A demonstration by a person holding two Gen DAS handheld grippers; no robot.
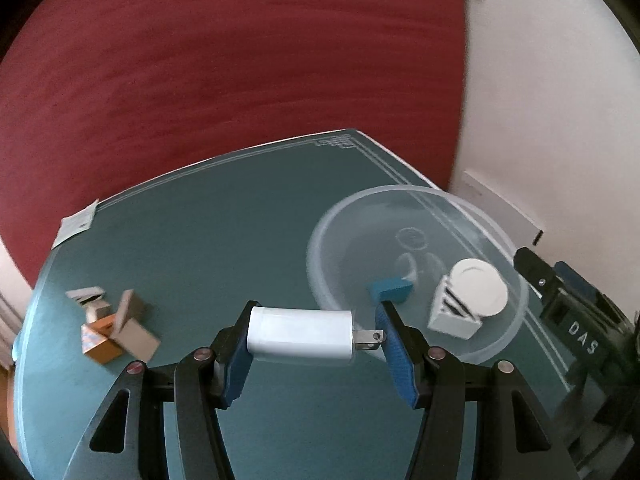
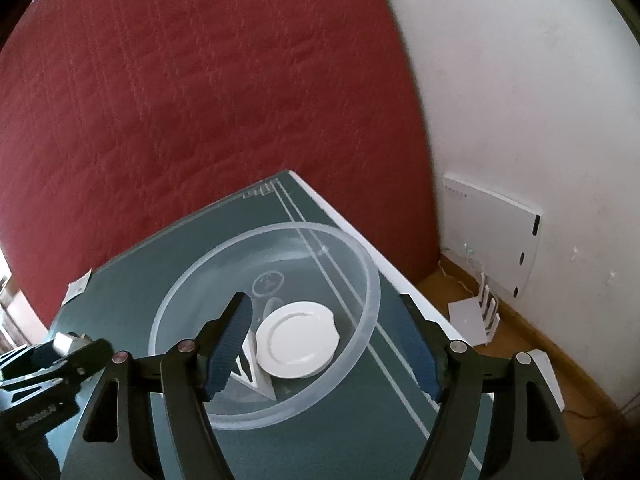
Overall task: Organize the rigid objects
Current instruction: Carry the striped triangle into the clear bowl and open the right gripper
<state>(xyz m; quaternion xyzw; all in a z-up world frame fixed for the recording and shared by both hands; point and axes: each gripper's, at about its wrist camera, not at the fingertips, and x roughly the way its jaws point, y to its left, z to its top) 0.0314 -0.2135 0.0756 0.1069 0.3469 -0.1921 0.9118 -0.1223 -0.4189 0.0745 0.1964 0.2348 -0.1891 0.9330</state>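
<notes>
Open right tongs (image 2: 324, 344) over clear bowl (image 2: 360, 264), white lid (image 2: 298, 344) inside.

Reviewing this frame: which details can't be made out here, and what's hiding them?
- Blue block, left wrist view: partly behind a fingertip; hidden in the right view.
- Small boxes, left wrist view: motion-blurred, print unreadable.
- White stand under the round lid, right wrist view: partly covered.

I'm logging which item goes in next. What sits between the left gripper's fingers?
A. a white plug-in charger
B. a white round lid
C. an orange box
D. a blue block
A: the left gripper is clamped end to end on the white charger, metal prongs against one blue pad.
</notes>
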